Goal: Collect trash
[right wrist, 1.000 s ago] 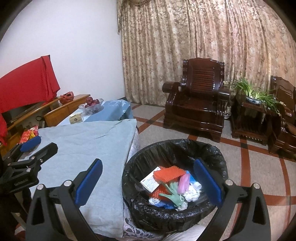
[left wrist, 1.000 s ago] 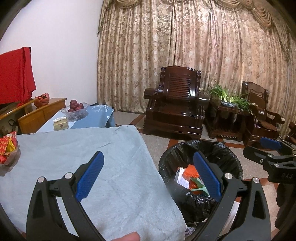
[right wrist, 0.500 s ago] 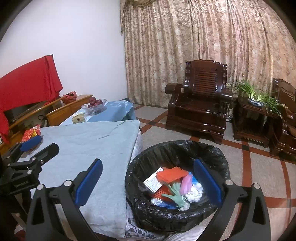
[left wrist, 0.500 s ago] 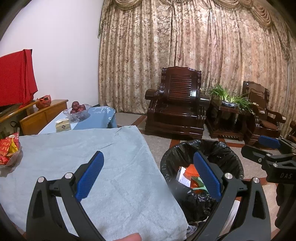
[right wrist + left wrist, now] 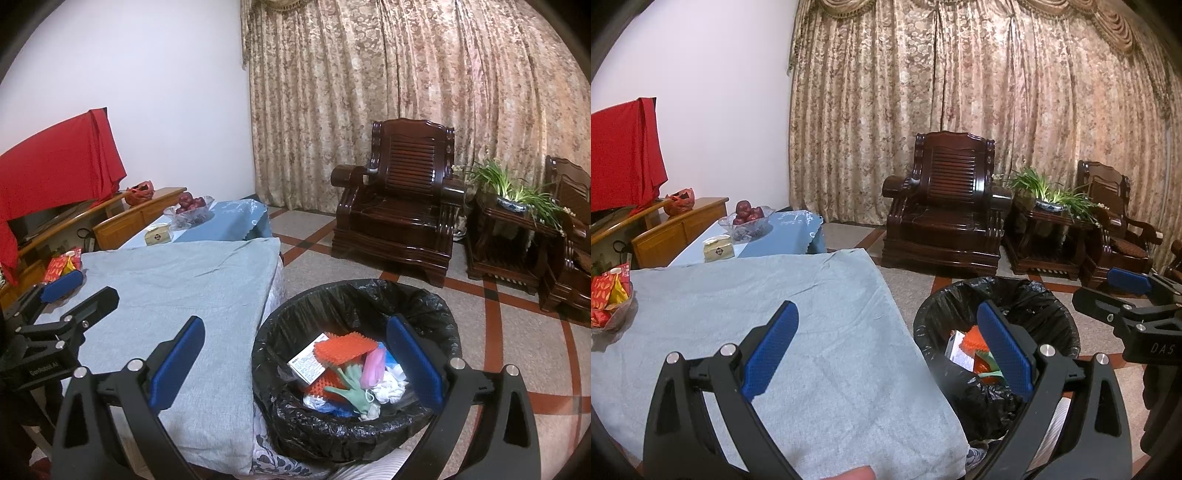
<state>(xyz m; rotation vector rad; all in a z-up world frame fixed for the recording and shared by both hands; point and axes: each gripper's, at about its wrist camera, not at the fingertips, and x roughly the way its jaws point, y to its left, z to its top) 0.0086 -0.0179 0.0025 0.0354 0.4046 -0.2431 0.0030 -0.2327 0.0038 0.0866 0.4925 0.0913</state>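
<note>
A round bin lined with a black bag (image 5: 354, 295) (image 5: 1045, 299) stands on the floor beside the table. Inside lie orange spiky mats (image 5: 345, 347), a white printed packet (image 5: 308, 363), a green glove (image 5: 351, 384), a pink wrapper (image 5: 373, 367) and white crumpled paper (image 5: 389, 387). My right gripper (image 5: 295, 363) hangs open over the bin's near left rim, holding nothing. Above the table corner my left gripper (image 5: 888, 350) is open and holds nothing, its right finger in front of the bin. The right gripper (image 5: 1126, 291) also shows at the right edge of the left wrist view.
A table under a pale blue-grey cloth (image 5: 757, 295) (image 5: 177, 280) fills the left. A bowl of red snack packets (image 5: 607, 299) sits at its far left edge. Behind are a low blue-covered table with a fruit bowl (image 5: 748, 218), a dark wooden armchair (image 5: 945, 206) and a potted plant (image 5: 1049, 192).
Both views have drifted slightly upward and back; the bin and table sit a little lower in the frames. Both grippers stay open and hold nothing.
</note>
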